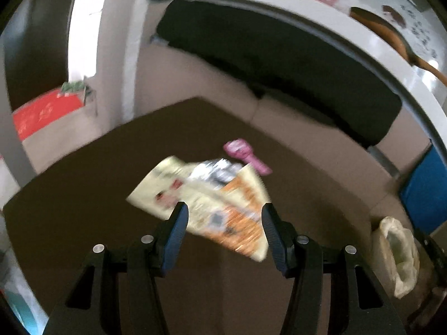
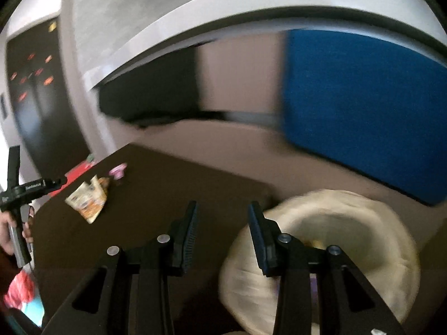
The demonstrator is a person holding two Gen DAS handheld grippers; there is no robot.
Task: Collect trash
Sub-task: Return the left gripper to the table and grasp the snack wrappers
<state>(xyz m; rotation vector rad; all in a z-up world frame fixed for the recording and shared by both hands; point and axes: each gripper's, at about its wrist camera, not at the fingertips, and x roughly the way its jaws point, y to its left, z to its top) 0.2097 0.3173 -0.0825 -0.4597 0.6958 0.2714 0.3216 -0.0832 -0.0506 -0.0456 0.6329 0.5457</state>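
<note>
Both my grippers empty over the worktop point(image 1: 83, 195).
Left fingers point(image 1: 178, 223) wide, snack wrapper point(image 1: 204, 195) beyond them; right fingers point(image 2: 187, 231) part-open, gripping nothing, beside the trash bag point(image 2: 349, 223).

Crumpled yellow-orange wrapper point(image 1: 212, 203), pink wrapper point(image 1: 245, 155), open bag point(image 2: 335, 240)

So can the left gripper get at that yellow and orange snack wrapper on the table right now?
Probably yes. The left gripper is open, fingers either side of the snack wrapper in its view, nothing on the brown table between them. The pink wrapper lies beyond it, out of the way.
</note>
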